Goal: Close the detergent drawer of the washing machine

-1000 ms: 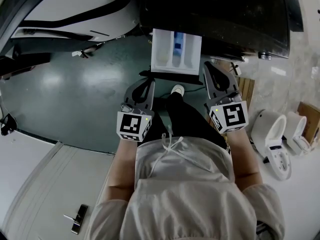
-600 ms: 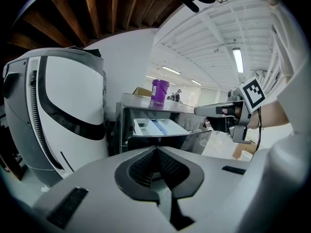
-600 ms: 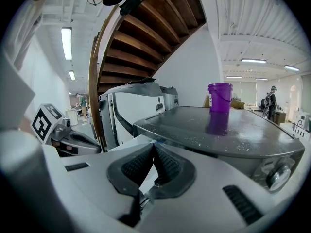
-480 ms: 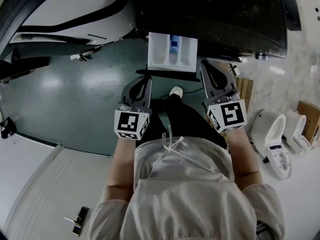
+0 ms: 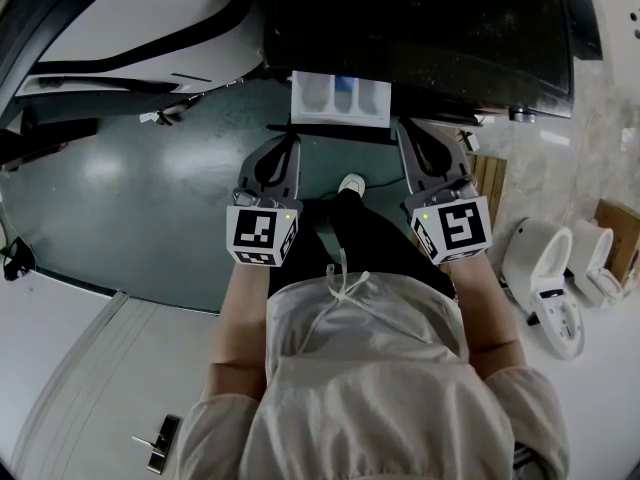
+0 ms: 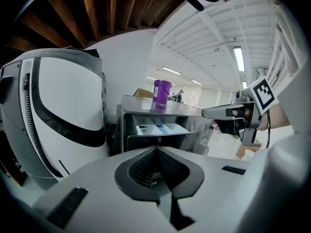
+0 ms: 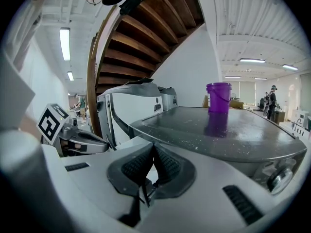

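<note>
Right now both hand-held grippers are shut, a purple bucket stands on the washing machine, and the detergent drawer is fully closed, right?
Not closed: the head view shows the detergent drawer part-way out of the washing machine, compartments exposed. The rest is right.

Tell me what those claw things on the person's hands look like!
Both the left gripper and right gripper are grey, with two tapering jaws and black ribbed pads. Each carries a white cube printed with black square markers. The person's sleeves are pale.
</note>
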